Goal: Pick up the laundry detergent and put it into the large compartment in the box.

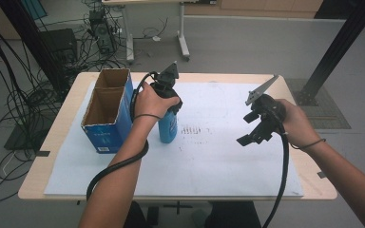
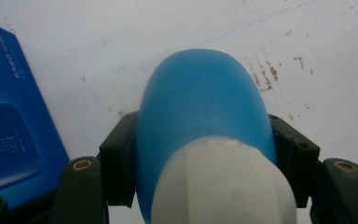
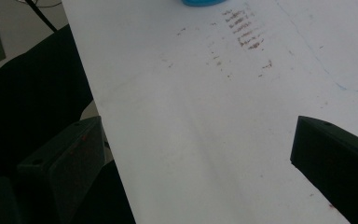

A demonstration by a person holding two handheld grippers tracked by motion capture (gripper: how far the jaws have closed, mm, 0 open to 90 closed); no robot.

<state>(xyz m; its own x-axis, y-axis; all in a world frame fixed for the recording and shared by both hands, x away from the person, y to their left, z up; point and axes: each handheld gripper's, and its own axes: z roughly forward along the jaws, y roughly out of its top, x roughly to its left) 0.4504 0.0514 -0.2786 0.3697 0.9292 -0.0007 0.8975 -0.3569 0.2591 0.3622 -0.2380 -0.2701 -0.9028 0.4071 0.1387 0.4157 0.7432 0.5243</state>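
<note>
While the bottle (image 1: 168,124) stands upright on the white sheet (image 1: 228,156), everything turns on where the box lies from it.

Bottle: blue body, white cap; long axis vertical, base down on the sheet w/ the left gripper around its upper part.
Left gripper (image 1: 167,100): comes from above; fingers (image 2: 117,158) clamp the blue shoulder just below the cap (image 2: 223,186), one pad each side, touching.
Box (image 1: 108,110): blue carton, open top, two compartments, both look empty; sits just beside the bottle, on the person's left of it. Left gripper view shows the carton wall (image 2: 14,126) close by at the left edge.
Key relation: bottle already vertical & box mouth faces up, so my guess is lift, shift left, lower into the near compartment. Which compartment is meant: can't tell.
Right gripper (image 1: 253,134): held above the sheet, well apart from the bottle on the right; fingers (image 3: 67,161) spread wide, nothing btwn them.
Nearer hand: left, by far; it has the grip.
Risk: bottle base catching the carton rim if not lifted high enough.
Tabletop (image 1: 57,142): light wood, sheet covers most of it.
</note>
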